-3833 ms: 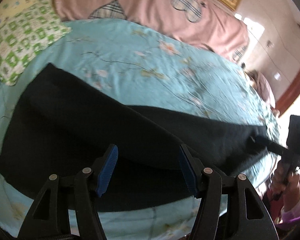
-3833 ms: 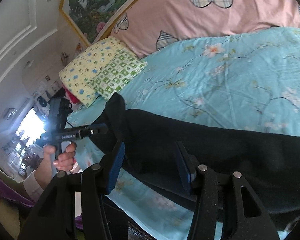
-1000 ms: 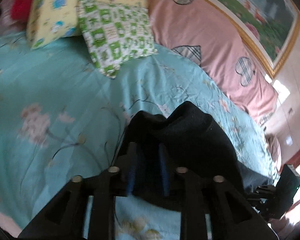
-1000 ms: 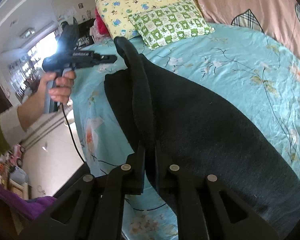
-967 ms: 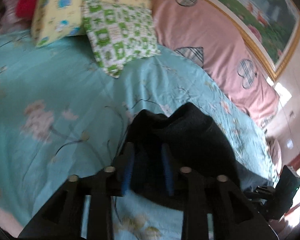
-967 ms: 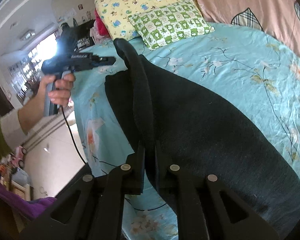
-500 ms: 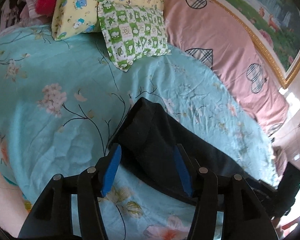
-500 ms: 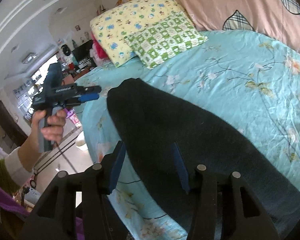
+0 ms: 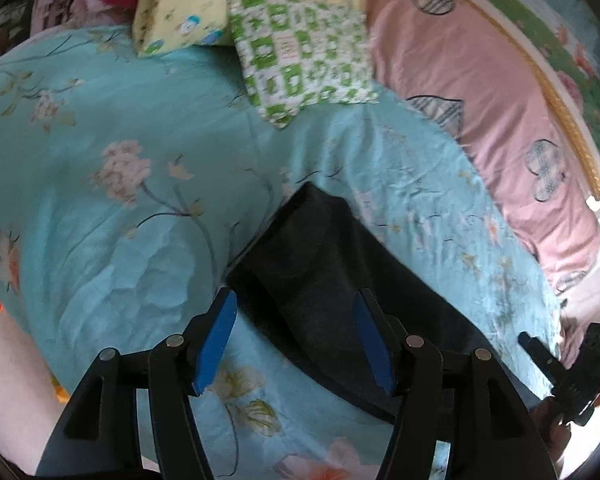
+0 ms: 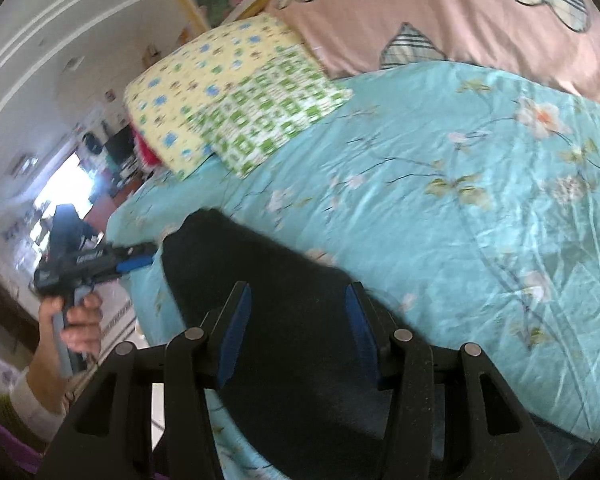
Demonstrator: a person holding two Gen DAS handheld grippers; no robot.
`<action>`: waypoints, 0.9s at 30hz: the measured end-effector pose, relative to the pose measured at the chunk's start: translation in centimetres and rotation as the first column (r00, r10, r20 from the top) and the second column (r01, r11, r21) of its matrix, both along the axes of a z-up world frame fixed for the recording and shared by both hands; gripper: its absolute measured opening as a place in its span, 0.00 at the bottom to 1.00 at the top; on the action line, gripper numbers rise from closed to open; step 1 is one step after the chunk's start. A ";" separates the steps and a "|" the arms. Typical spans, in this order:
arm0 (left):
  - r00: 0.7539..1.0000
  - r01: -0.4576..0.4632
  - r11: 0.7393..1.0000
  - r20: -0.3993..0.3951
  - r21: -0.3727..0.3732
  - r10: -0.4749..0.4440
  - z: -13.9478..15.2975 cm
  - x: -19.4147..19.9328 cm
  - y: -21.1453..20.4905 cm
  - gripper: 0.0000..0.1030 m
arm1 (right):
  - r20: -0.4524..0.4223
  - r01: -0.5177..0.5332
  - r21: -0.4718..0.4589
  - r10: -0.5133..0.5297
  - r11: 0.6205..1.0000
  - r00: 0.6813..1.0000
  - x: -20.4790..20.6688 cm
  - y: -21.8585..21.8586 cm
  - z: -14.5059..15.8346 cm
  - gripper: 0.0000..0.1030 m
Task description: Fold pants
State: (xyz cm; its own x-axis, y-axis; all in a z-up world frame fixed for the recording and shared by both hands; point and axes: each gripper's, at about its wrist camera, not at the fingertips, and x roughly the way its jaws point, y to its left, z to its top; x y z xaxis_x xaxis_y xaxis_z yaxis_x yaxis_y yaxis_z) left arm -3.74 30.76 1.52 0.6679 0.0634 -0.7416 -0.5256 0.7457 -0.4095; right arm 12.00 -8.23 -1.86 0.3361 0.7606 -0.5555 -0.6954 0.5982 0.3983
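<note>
Bed [image 9: 100,240]: covered by a turquoise sheet printed with pale blossoms and dark twigs, creased in places.
Black pants [image 9: 332,264]: lie flat on the sheet straight ahead of the left gripper [image 9: 296,340], one end just beyond its fingertips.
Green checked pillow [image 9: 304,60]: on the sheet, well beyond the pants.
Yellow pillow [image 9: 188,4]: behind it, touching.
Pink cover [image 9: 480,92]: along the far edge of the sheet, with plaid heart patches.

Floral bedspread [image 9: 112,216], two pillows [image 10: 236,120]
</note>
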 end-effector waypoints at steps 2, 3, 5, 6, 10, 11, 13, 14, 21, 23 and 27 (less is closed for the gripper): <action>1.000 -0.026 1.000 -0.017 -0.011 0.025 -0.5 0.1 0.5 0.60 | -0.028 0.036 0.015 -0.035 0.999 0.999 1.4 -0.5 0.1 0.50; 0.999 -0.033 0.999 -0.033 -0.012 0.033 -0.8 0.2 0.8 0.60 | -0.037 0.052 0.019 -0.051 0.998 0.998 2.0 -0.7 0.1 0.50; 0.997 -0.051 0.999 -0.057 -0.005 0.051 -1.2 0.4 1.1 0.60 | -0.060 0.070 0.023 -0.068 0.997 0.996 3.4 -0.9 0.0 0.49; 0.997 -0.053 0.999 -0.064 -0.004 0.052 -1.4 0.5 1.2 0.60 | -0.081 0.073 0.020 -0.071 0.997 0.994 4.2 -0.8 -0.2 0.49; 0.995 -0.044 0.999 -0.091 -0.001 0.044 -2.2 1.2 1.3 0.60 | -0.137 0.044 -0.056 -0.052 0.997 0.989 6.6 1.1 -1.5 0.39; 0.995 -0.038 0.999 -0.097 -0.001 0.038 -2.4 1.4 1.3 0.60 | -0.149 0.031 -0.085 -0.043 0.996 0.988 7.0 1.8 -1.9 0.38; 0.994 -0.037 0.999 -0.101 -0.009 0.036 -2.8 1.6 1.3 0.60 | -0.160 -0.010 -0.121 -0.010 0.993 0.987 7.3 3.2 -2.5 0.38; 0.994 -0.032 0.999 -0.105 -0.016 0.030 -3.0 1.8 1.3 0.60 | -0.165 -0.033 -0.135 0.010 0.990 0.986 7.4 3.9 -2.7 0.38; 0.992 -0.011 0.999 -0.128 -0.031 0.007 -4.3 2.7 1.1 0.60 | -0.200 -0.179 -0.288 0.123 0.941 0.972 7.5 8.0 -5.6 0.38; 0.992 -0.003 0.999 -0.127 -0.032 -0.001 -4.6 2.8 1.1 0.60 | -0.206 -0.215 -0.295 0.158 0.931 0.966 7.2 8.2 -6.0 0.38; 0.991 0.026 1.000 -0.131 -0.012 -0.027 -4.8 3.5 0.9 0.61 | -0.186 -0.288 -0.335 0.237 0.897 0.954 5.9 9.2 -6.2 0.38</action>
